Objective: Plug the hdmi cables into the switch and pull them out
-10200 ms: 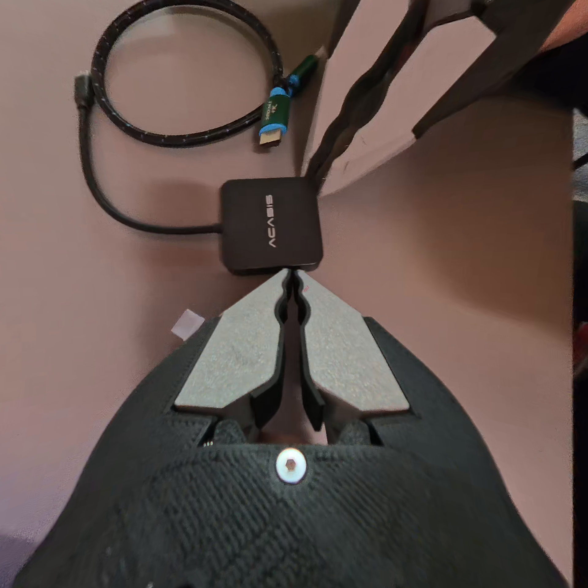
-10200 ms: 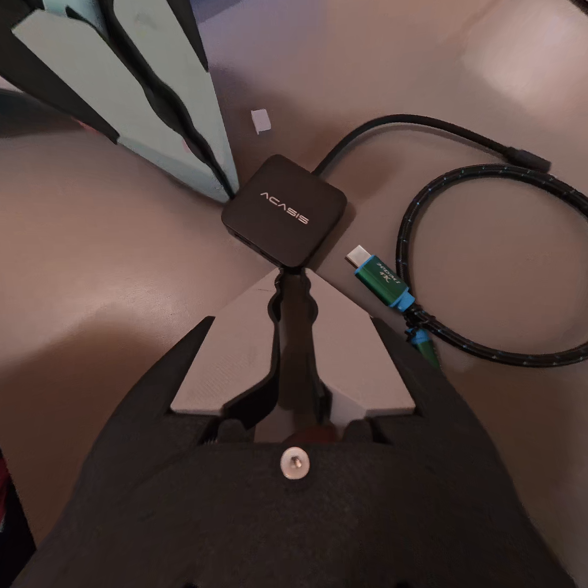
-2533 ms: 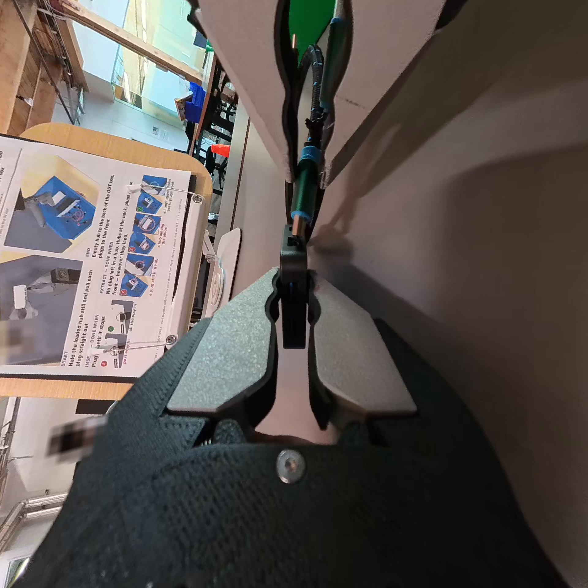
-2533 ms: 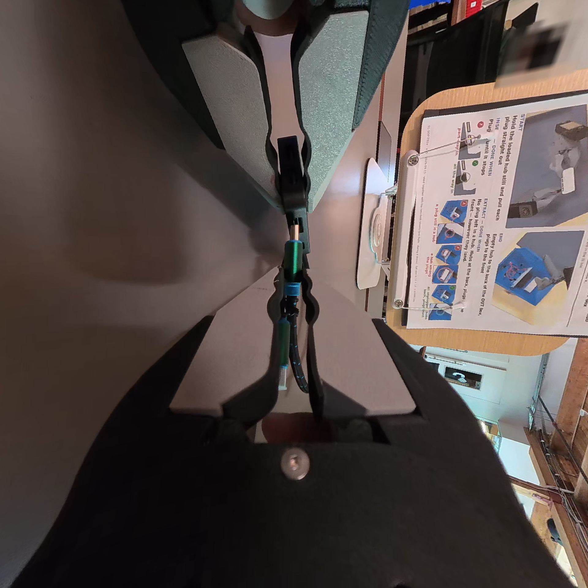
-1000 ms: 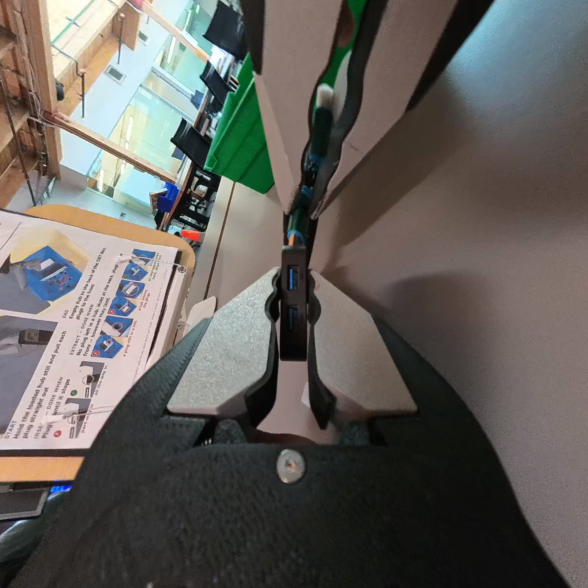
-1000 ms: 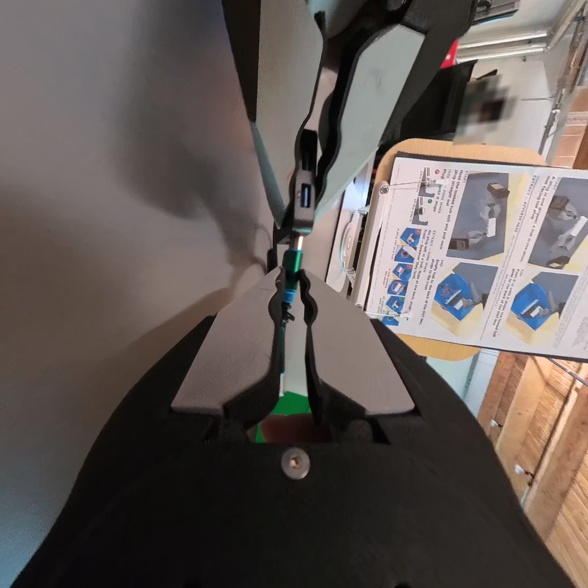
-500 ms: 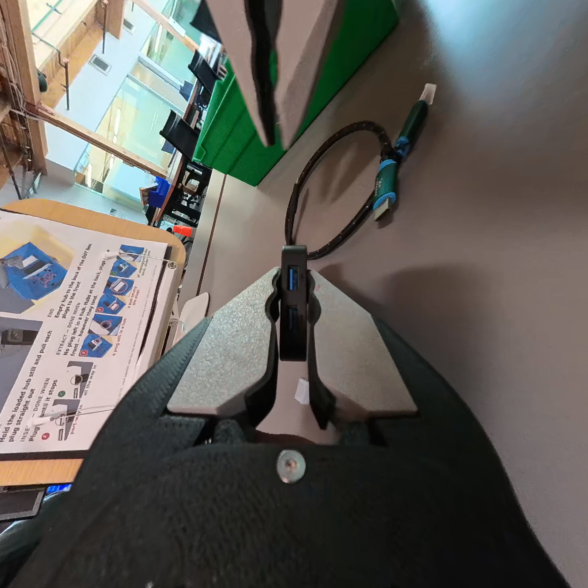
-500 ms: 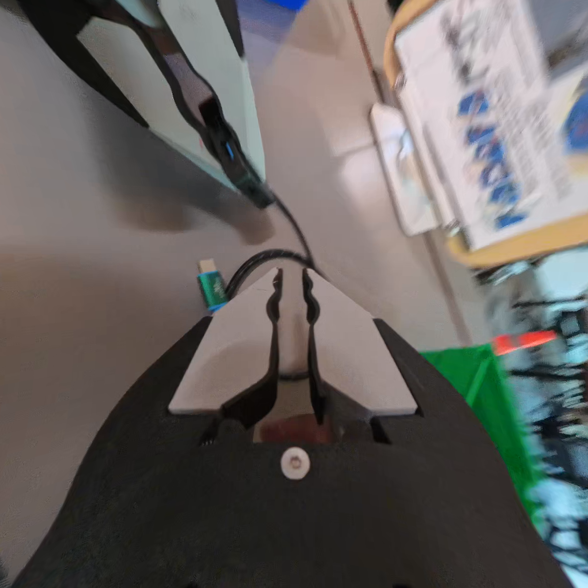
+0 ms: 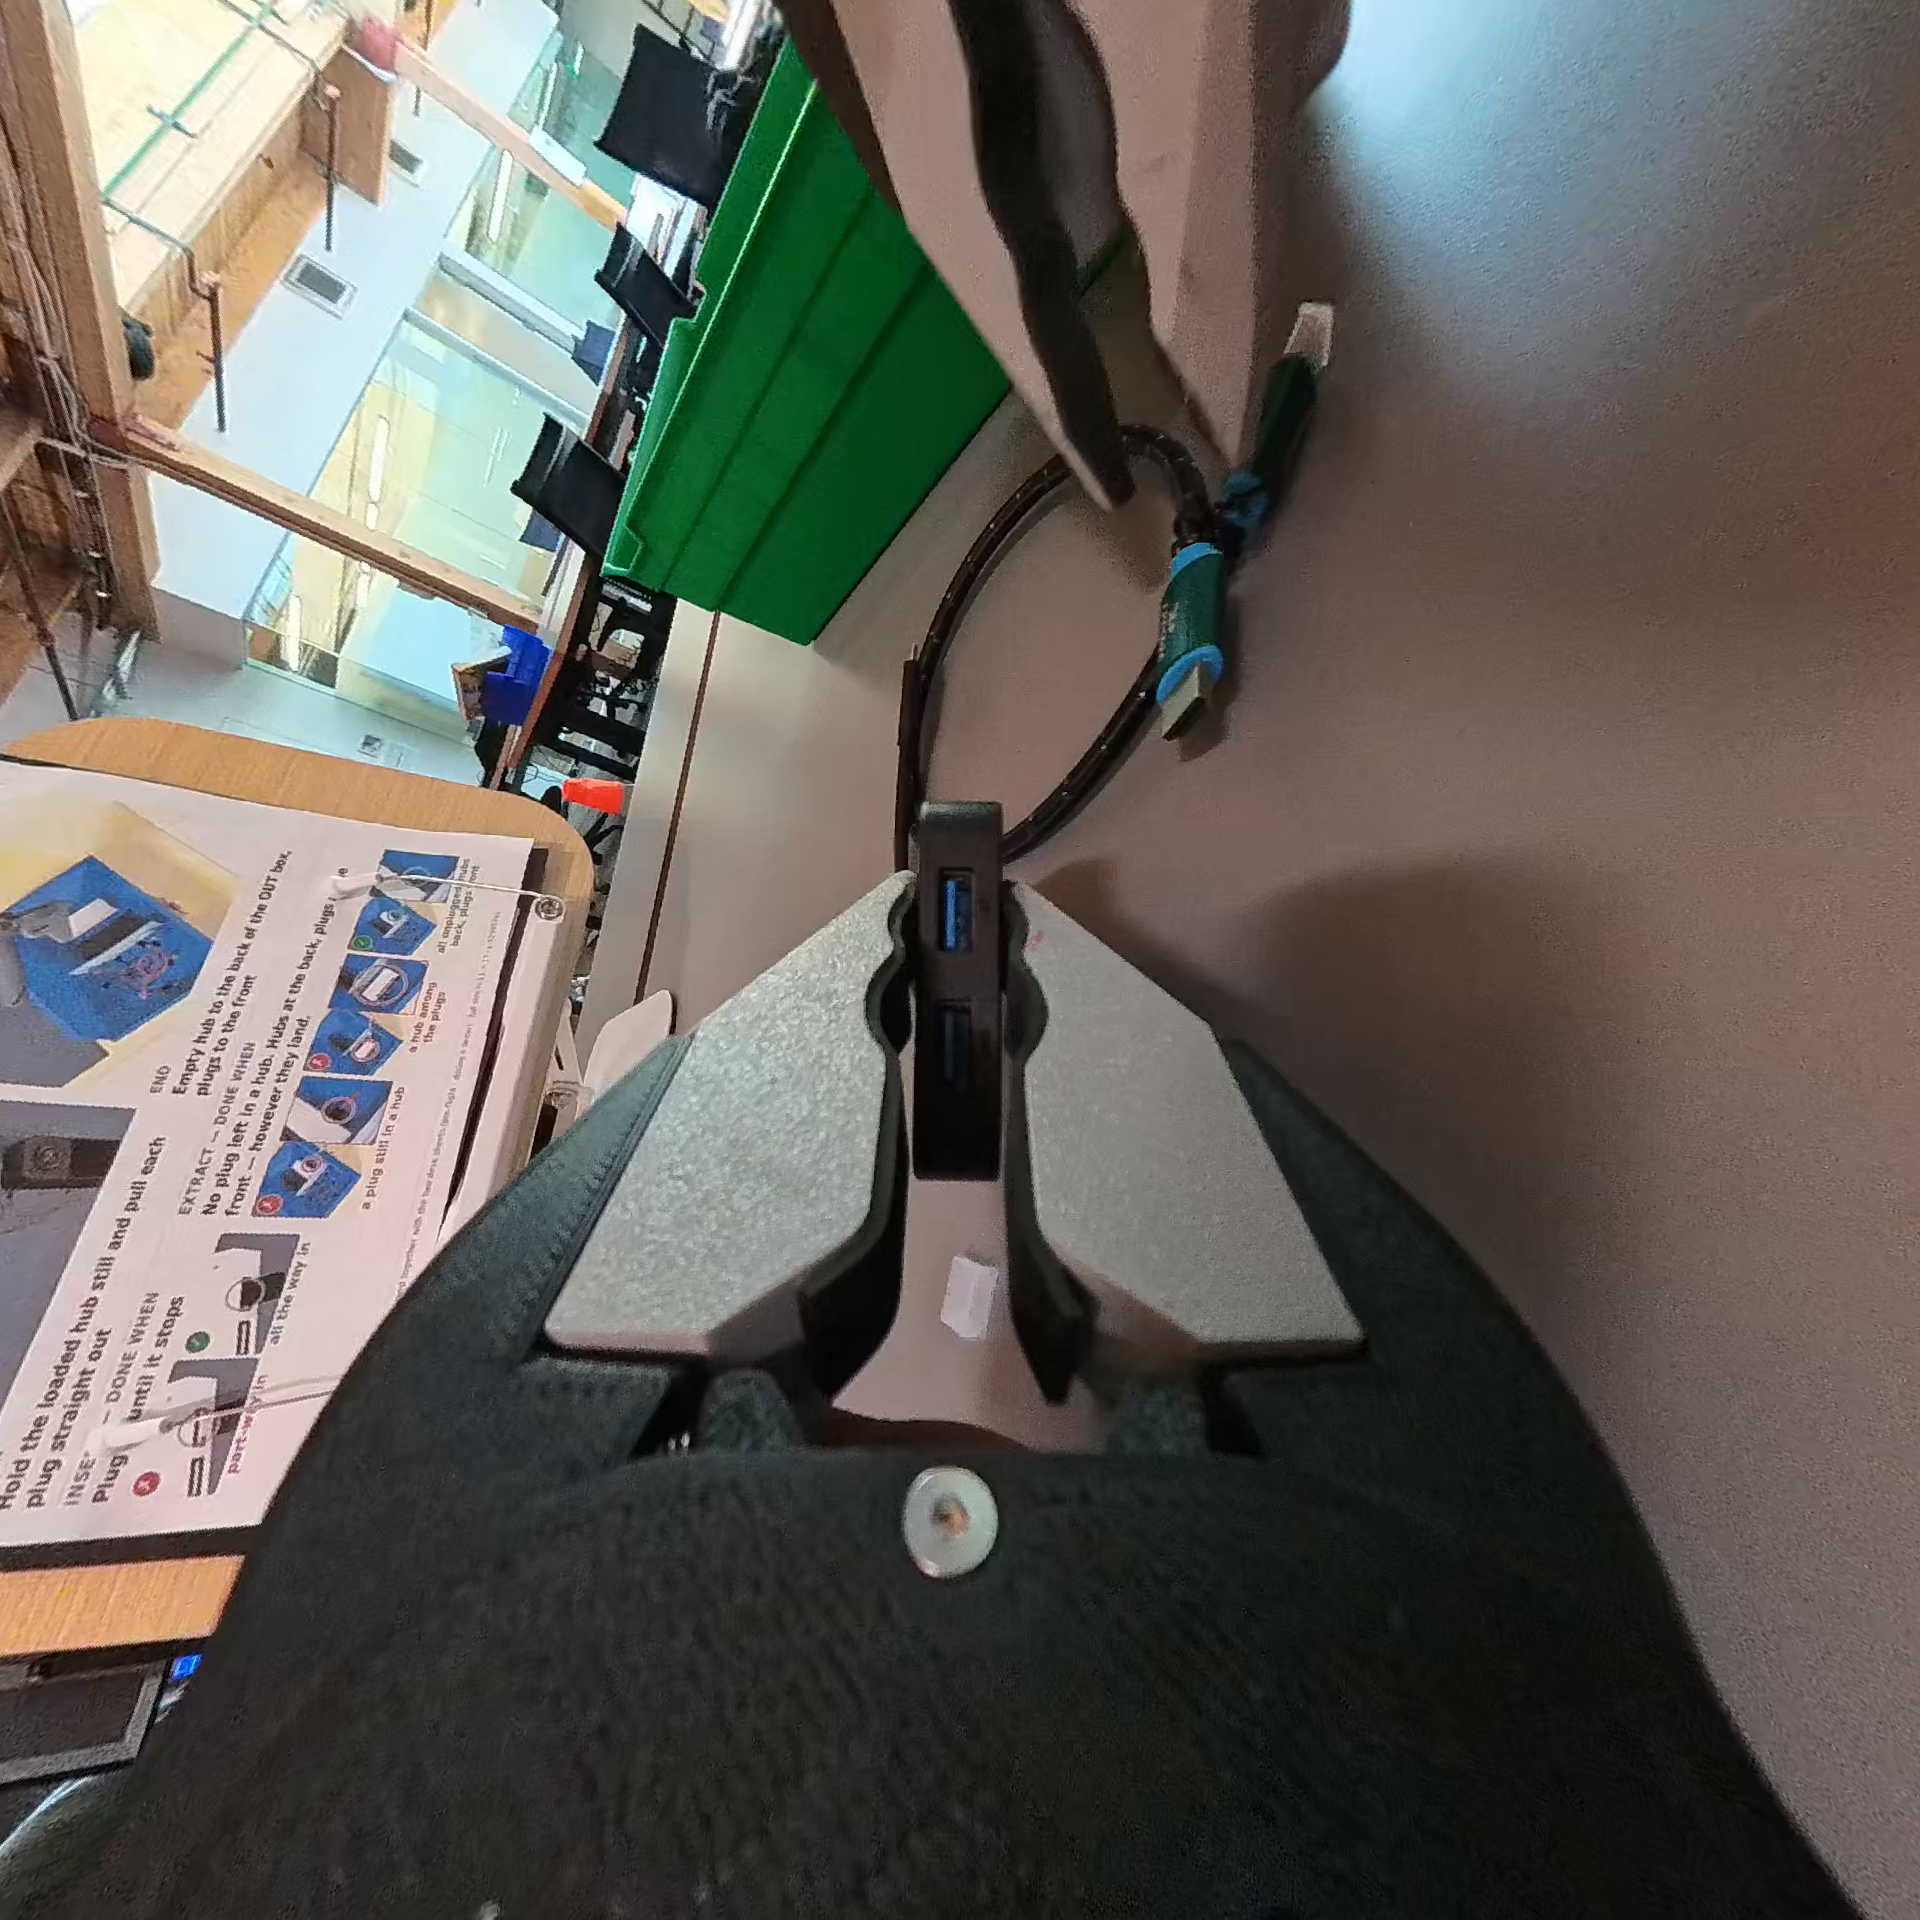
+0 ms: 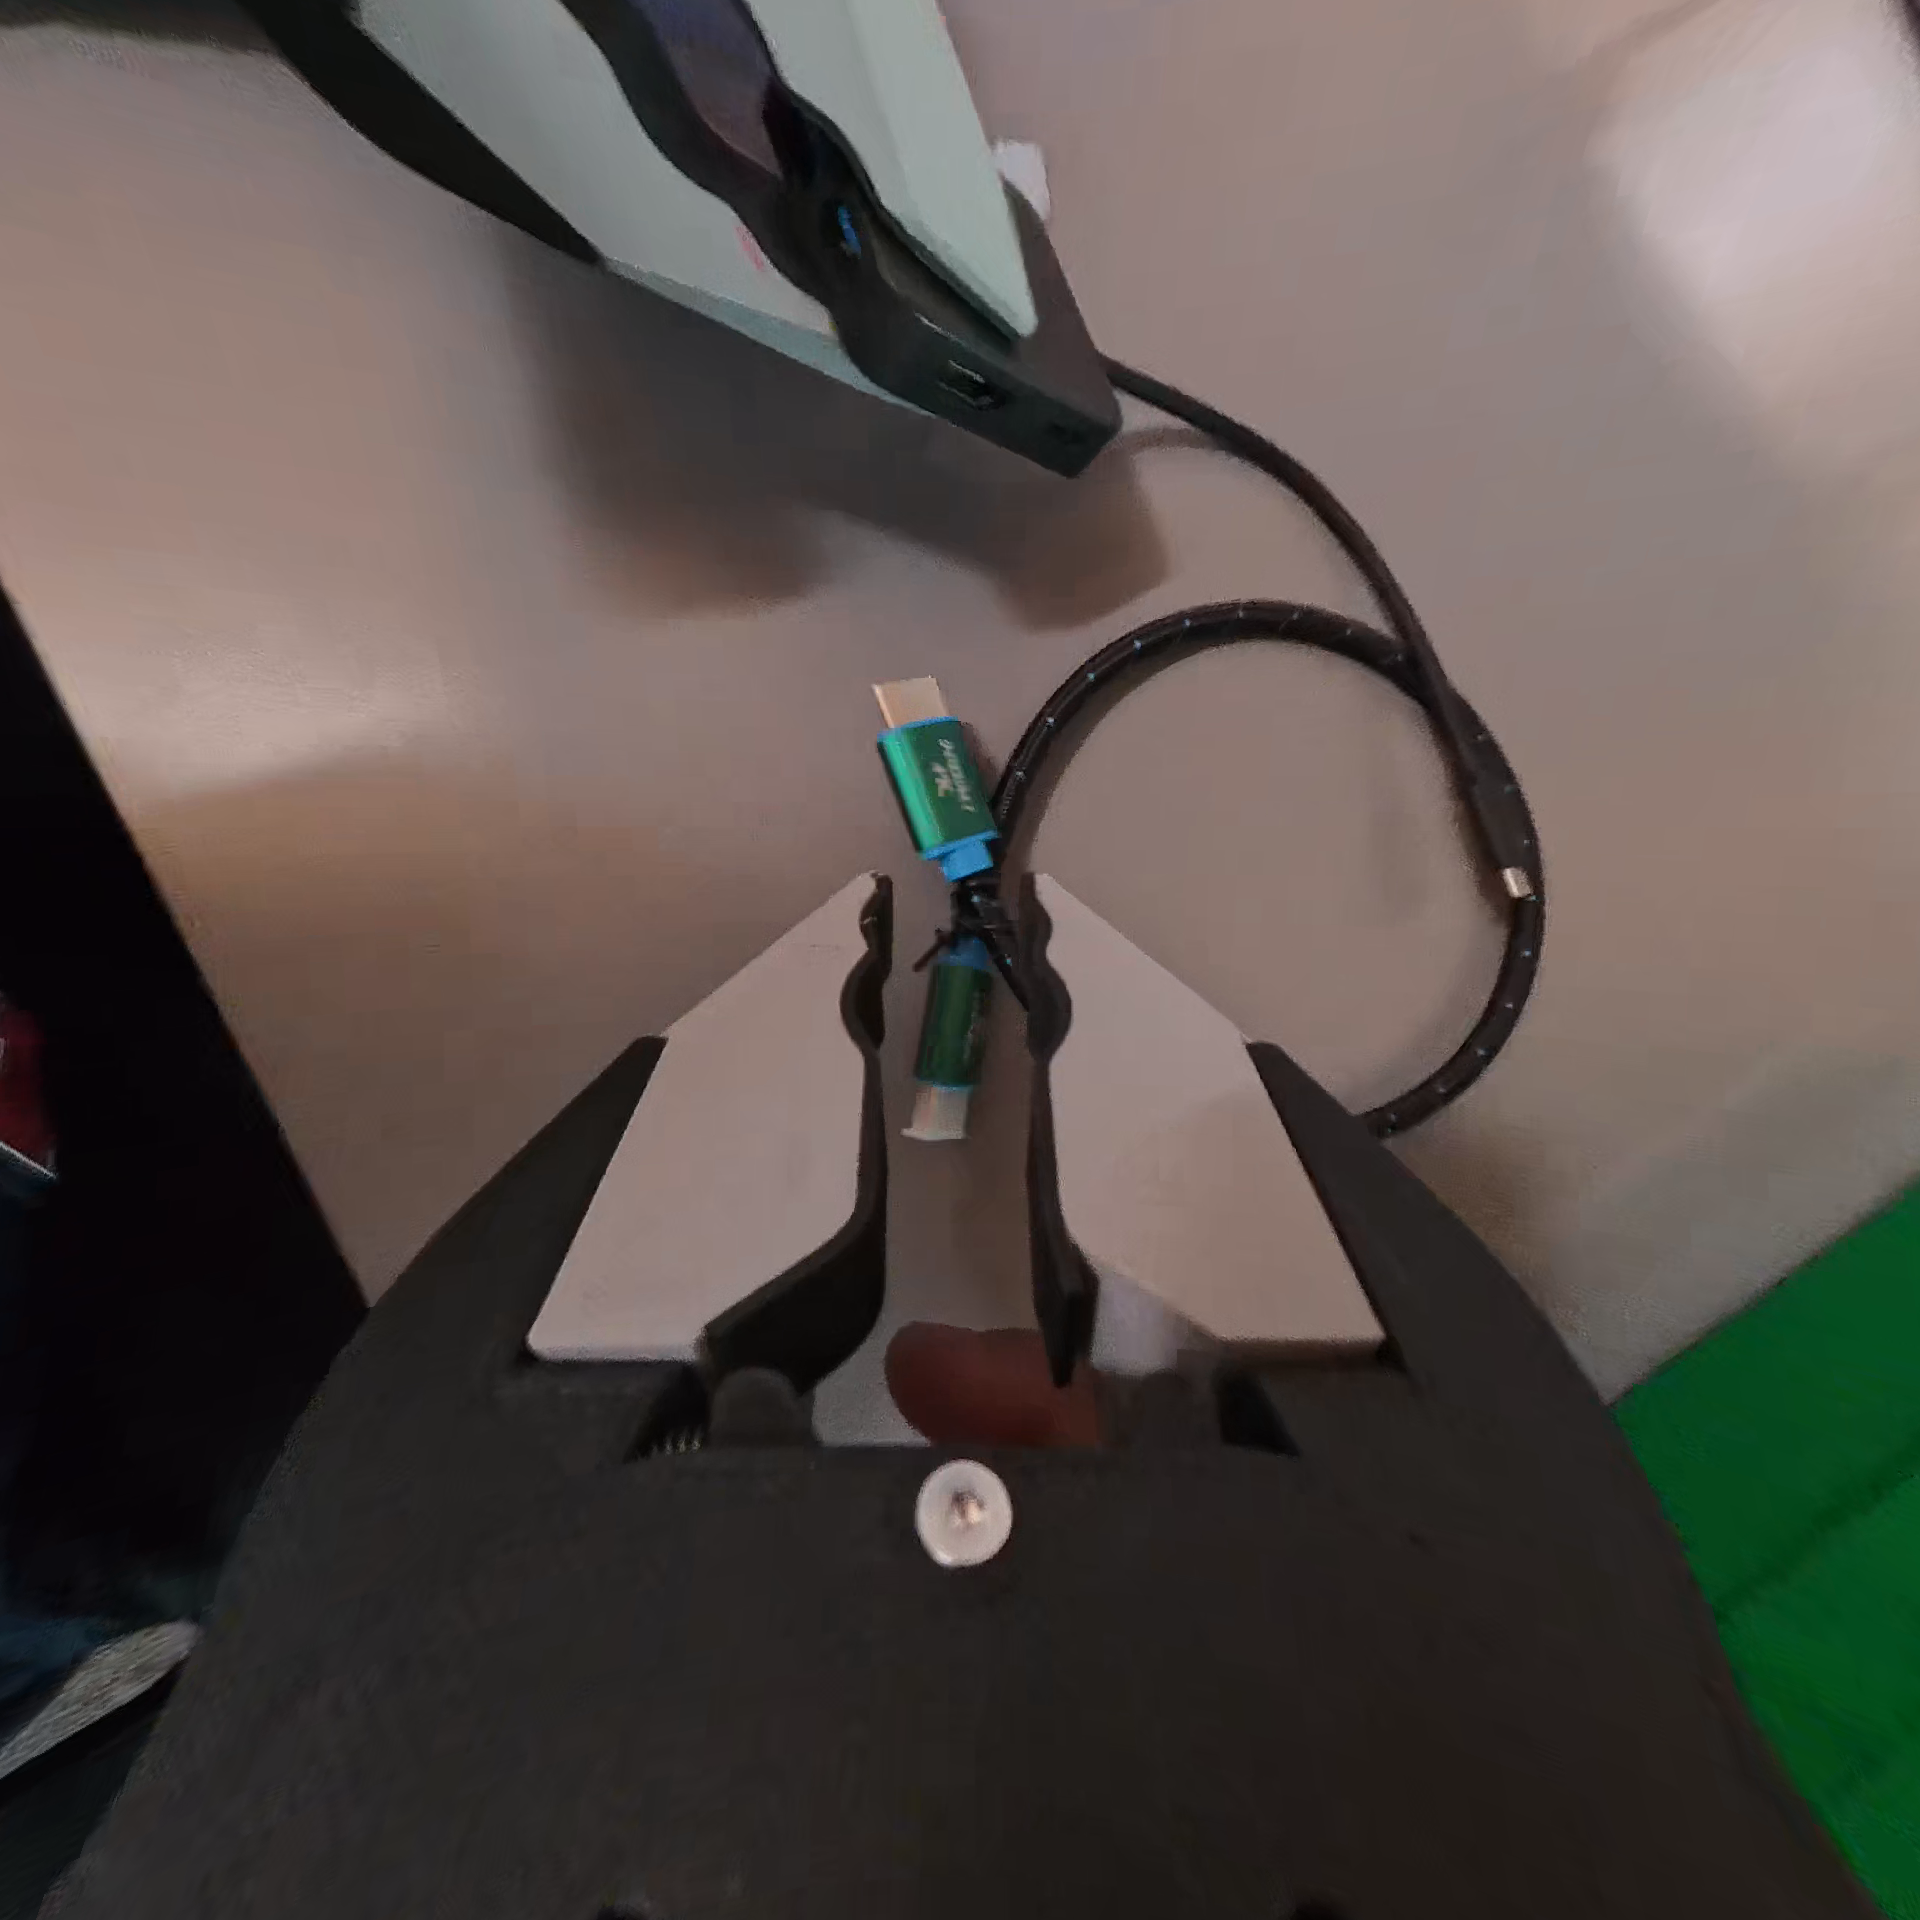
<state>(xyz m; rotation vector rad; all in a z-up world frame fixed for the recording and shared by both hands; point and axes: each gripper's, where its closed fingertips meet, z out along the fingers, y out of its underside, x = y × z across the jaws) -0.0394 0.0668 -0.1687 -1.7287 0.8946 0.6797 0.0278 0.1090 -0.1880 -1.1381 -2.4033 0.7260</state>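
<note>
left gripper (image 9: 957,914) pinches the light, rigid switch (image 9: 957,997); right gripper (image 10: 954,914), fingers spread, should take the green hdmi plug (image 10: 932,784) by its stiff shell.

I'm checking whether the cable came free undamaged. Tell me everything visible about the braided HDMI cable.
The HDMI cable is black braid flecked with blue, coiled in a loop on the table. Both plugs have green metallic shells with blue collars and bare metal tips; one plug lies just past the open right gripper, the other between its fingers. Neither is in the switch, which the left gripper holds. The ends look tied together. No damage shows.
</note>
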